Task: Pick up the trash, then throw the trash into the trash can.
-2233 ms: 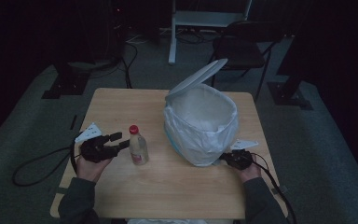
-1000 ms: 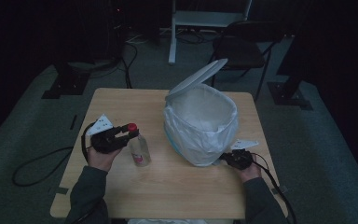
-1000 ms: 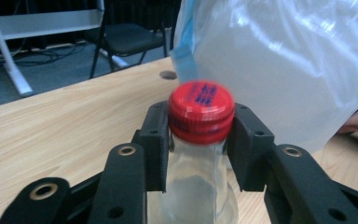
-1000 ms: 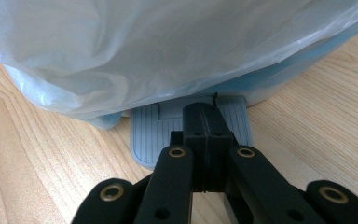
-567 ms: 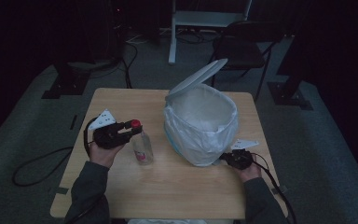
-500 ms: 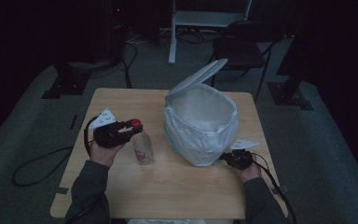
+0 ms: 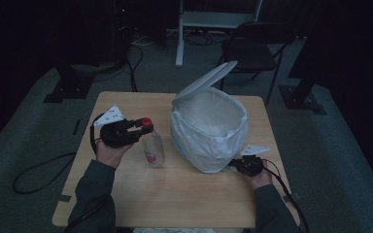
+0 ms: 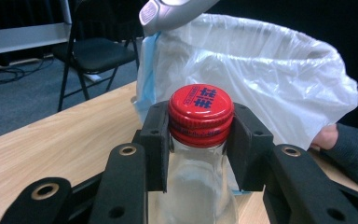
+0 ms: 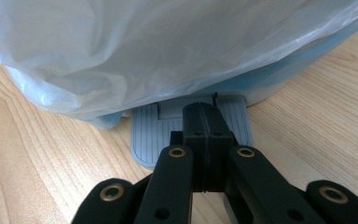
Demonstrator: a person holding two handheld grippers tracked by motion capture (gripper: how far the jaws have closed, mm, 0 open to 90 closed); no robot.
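**Bottle's off the table, bin's next**

Moved since the earlier shots: the bottle (image 7: pixel 152 148) was standing upright on the table (image 7: pixel 126 194) w/ the left gripper (image 7: pixel 138 130) low beside it. Now that gripper's clamped on the neck right under the red cap (image 8: pixel 200 113), and the bottle hangs tilted, cap end up and closer to the bin (image 7: pixel 209 128). Looks lifted clear of the wood, tho from the high view I can't swear the bottom isn't touching. Right side hasn't budged at all.

Right gripper (image 9: pixel 205 123): jaws pressed together w/ nothing between them, tips resting on the grey pedal (image 9: pixel 144 135) at the foot of the bin. Lid (image 7: pixel 205 82) is standing open, so I reckon the pedal's being held down.

How I'd do this step, imo:
- keep the pedal pressed the whole time, let up and the lid prob drops on the bottle
- the grip's only on the neck, so the body will swing. Go slow & steady
- lift higher before going sideways, the bag (image 8: pixel 270 79) rim sits well above the cap rn
- get fully over the opening, then spread the jaws. Don't clip the liner on the way or it'll drag inward
- bottle's clear and looks near empty, so it's light. No need to squeeze harder
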